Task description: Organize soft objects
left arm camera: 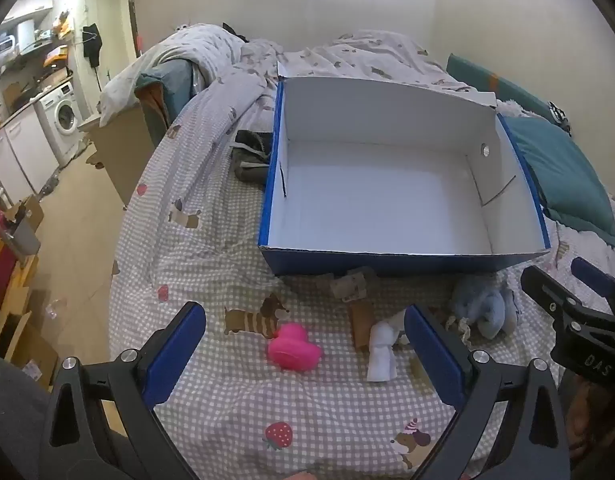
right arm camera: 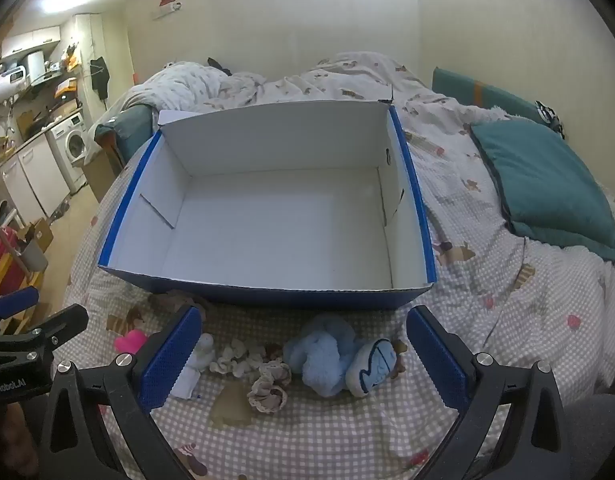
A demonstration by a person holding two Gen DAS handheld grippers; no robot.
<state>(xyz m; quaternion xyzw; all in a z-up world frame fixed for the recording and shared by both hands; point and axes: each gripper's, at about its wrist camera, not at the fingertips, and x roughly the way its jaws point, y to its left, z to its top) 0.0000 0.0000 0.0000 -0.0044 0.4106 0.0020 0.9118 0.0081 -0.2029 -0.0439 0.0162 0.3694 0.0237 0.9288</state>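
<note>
An empty blue box with a white inside [left arm camera: 387, 200] [right arm camera: 275, 224] sits on the checked bed. In front of it lie a pink heart-shaped soft toy [left arm camera: 293, 346] [right arm camera: 129, 340], a rolled white cloth [left arm camera: 381, 350] [right arm camera: 195, 360], a light blue plush [left arm camera: 485, 308] [right arm camera: 327, 354], a white and blue plush [right arm camera: 373, 366] and frilly scrunchies [right arm camera: 267, 386]. My left gripper [left arm camera: 305, 354] is open above the pink toy and white cloth. My right gripper [right arm camera: 301, 354] is open above the blue plush and scrunchies, holding nothing; it also shows at the right edge of the left wrist view [left arm camera: 575, 296].
A teal pillow [right arm camera: 547, 184] [left arm camera: 559, 176] lies right of the box. A dark garment [left arm camera: 249, 156] lies left of the box. A rumpled duvet [left arm camera: 347, 56] is behind it. The bed edge drops to the floor on the left, with a washing machine [left arm camera: 65, 118] beyond.
</note>
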